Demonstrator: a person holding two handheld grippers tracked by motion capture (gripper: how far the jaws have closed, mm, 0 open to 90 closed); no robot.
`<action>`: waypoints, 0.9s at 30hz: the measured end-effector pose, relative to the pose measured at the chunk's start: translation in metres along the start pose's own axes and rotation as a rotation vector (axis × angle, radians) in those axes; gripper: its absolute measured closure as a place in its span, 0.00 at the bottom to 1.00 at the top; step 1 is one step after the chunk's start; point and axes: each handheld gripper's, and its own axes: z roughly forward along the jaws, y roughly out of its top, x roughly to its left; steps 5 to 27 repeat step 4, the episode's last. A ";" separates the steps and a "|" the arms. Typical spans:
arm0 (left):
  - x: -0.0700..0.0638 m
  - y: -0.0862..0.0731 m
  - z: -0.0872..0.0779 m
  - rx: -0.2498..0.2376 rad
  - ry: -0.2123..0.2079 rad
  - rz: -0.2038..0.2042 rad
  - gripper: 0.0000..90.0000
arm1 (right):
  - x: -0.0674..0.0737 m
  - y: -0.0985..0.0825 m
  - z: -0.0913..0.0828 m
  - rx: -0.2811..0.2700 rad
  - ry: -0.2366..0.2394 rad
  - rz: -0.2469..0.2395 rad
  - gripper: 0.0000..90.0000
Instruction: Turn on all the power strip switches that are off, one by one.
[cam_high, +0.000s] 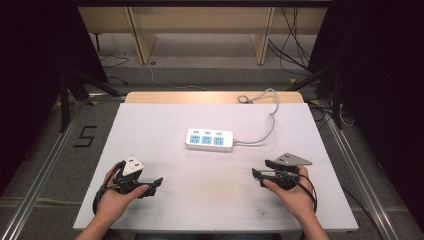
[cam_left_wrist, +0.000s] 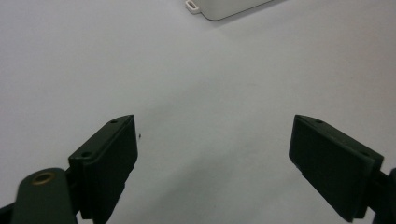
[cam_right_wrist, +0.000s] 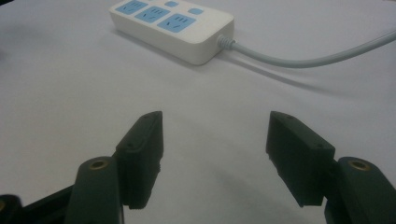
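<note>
Resting on the white counter (cam_high: 165, 200), the power strip (cam_high: 209, 139) lies near the middle, its long side running across the high view, with three blue socket faces and three small blue switches turned upward. Its grey cord (cam_high: 267, 125) leaves the strip's right end, curves toward the far edge and loops there near the wooden border. The left gripper (cam_high: 156, 183), held in the person's left hand (cam_high: 117, 195), sits low over the near left part of the counter, well apart from the strip, its jaws pointing toward the centre. In the left gripper view the left gripper (cam_left_wrist: 212, 154) has its two black jaws spread wide with bare counter between them, and a corner of the power strip (cam_left_wrist: 224, 8) shows at the top edge. The right gripper (cam_high: 256, 175), held in the right hand (cam_high: 295, 192), sits over the near right part of the counter, jaws pointing toward the centre, with its grey three-cornered plate (cam_high: 292, 159) on top. In the right gripper view the right gripper (cam_right_wrist: 215, 154) likewise has its jaws spread wide, nothing between them, aimed toward the power strip (cam_right_wrist: 175, 28) and its cord (cam_right_wrist: 303, 58), which lie farther off. Neither gripper touches the strip or the cord.
</note>
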 end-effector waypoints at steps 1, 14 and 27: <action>0.000 0.000 0.000 -0.001 0.000 -0.003 0.17 | 0.000 0.000 0.000 -0.004 0.002 0.003 0.41; 0.001 0.000 0.000 -0.002 -0.004 -0.003 0.16 | 0.000 -0.001 -0.001 -0.013 -0.001 0.008 0.41; 0.001 0.000 0.000 -0.002 -0.004 -0.003 0.16 | 0.000 -0.001 -0.001 -0.013 -0.001 0.008 0.41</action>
